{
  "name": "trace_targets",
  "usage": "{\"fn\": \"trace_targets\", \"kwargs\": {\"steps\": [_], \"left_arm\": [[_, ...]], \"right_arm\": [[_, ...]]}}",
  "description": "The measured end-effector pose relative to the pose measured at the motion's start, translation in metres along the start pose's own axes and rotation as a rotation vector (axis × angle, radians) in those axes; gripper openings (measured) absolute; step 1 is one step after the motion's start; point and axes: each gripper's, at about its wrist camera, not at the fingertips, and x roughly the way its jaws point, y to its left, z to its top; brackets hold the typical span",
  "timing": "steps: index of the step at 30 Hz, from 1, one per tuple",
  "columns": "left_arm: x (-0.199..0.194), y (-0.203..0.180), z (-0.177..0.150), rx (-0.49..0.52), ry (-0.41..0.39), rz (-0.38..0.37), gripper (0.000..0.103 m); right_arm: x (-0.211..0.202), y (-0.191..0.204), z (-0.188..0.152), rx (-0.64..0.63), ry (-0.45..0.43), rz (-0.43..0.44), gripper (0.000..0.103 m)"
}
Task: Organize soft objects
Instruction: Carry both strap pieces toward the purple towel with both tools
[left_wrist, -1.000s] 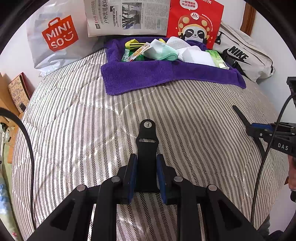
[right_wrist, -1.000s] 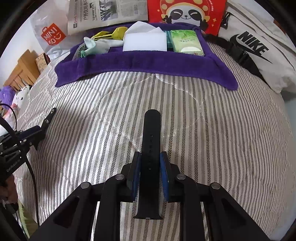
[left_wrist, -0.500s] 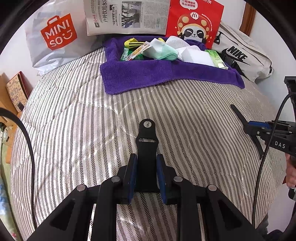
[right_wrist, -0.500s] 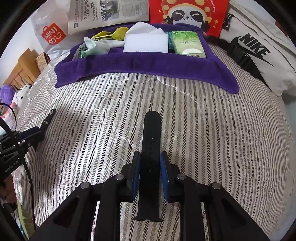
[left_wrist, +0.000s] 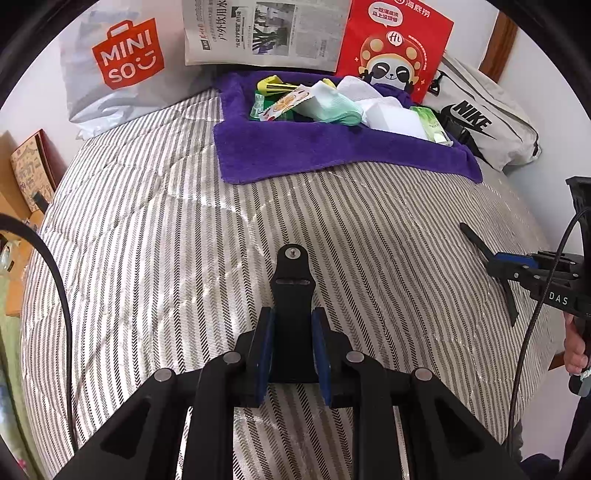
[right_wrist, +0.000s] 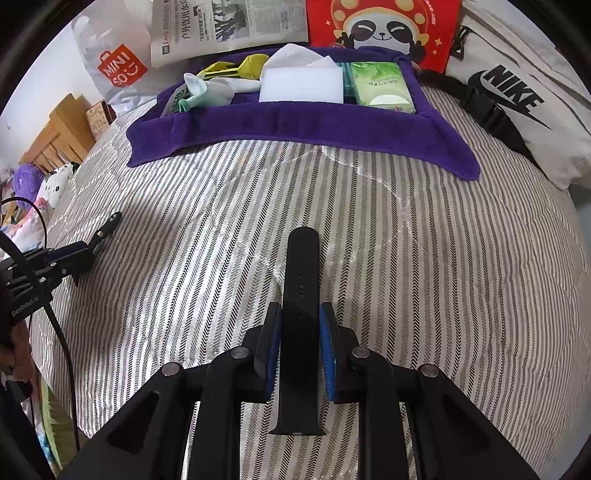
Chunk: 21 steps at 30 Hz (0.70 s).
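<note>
A Miniso bag (left_wrist: 122, 66), a newspaper (left_wrist: 266, 33) and a red panda bag (left_wrist: 393, 48) lean against the wall at the head of the striped bed (left_wrist: 166, 229). A Nike bag (left_wrist: 487, 122) lies at the right. A wooden headboard (right_wrist: 55, 136) and plush toys (right_wrist: 40, 181) stand left.

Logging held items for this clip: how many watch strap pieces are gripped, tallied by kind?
Strap piece with pin end, in the left gripper: 1
Strap piece with holes, in the right gripper: 1
Total: 2

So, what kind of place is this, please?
Most likely a bedroom at home: the work surface is a bed with a striped quilt, a wooden headboard stands at its side, and plush toys lie beside it.
</note>
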Motion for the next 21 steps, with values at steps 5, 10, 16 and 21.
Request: {"fn": "trace_targets", "kwargs": {"steps": [5,10,16,21], "left_arm": [[-0.001,-0.001,-0.001,0.0,0.006,-0.001,0.02],[-0.004,-0.004,-0.001,-0.001,0.006,-0.011,0.02],[-0.011,-0.009,0.003,-0.006,-0.008,-0.05,0.02],[-0.007,-0.016,0.002,0.017,0.006,-0.055,0.02]], "right_arm": [[-0.002,-0.005,0.0,0.01,-0.004,0.004,0.021],[-0.005,-0.011,0.001,0.023,-0.013,0.005,0.021],[-0.01,-0.019,0.002,0.04,-0.025,0.009,0.021],[-0.008,-0.025,0.004,0.053,-0.022,0.004,0.021]]}}
